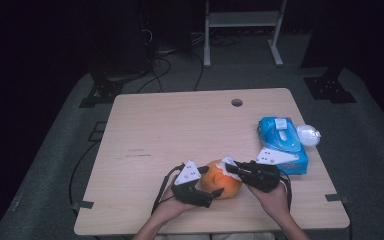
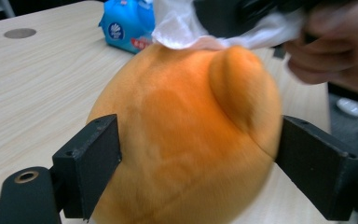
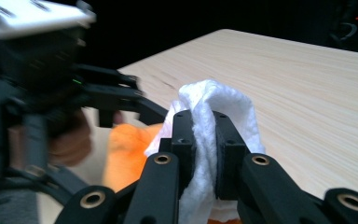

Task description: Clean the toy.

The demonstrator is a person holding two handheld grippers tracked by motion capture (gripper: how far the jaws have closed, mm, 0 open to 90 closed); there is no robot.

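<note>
An orange plush toy [image 1: 223, 184] is seen in the high view on the wooden surface [image 1: 180, 130], close to its near edge and a little right of centre. It lies between the two hand-held grippers.

The left hand-held gripper [image 1: 211, 181] is placed at the toy's 9 o'clock side in the high view, with one jaw reaching round the far side of the toy and the other round its near side. In the left gripper view the toy [image 2: 186, 135] is seen held between the two black jaws, which stand wide apart, one against its left flank and one against its right flank; the soft body is spanned by them, so the left hand-held gripper [image 2: 196, 158] is closed on a wide thing rather than standing free.

The right hand-held gripper [image 1: 230, 168] is placed at the toy's 2 o'clock side in the high view, its tips resting over the top of the toy. In the right gripper view its jaws are seen nearly closed, and a folded white tissue [image 3: 214, 126] is pinched between them. The tissue [image 2: 186, 28] is pressed on the upper part of the toy, as shown in the left gripper view, at 12 o'clock of the orange body.

A blue tissue pack [image 1: 282, 142] lies on the surface at about 2 o'clock from the toy, just beyond the right hand [image 1: 272, 197]. A small white object [image 1: 308, 134] lies touching the pack's right edge.
</note>
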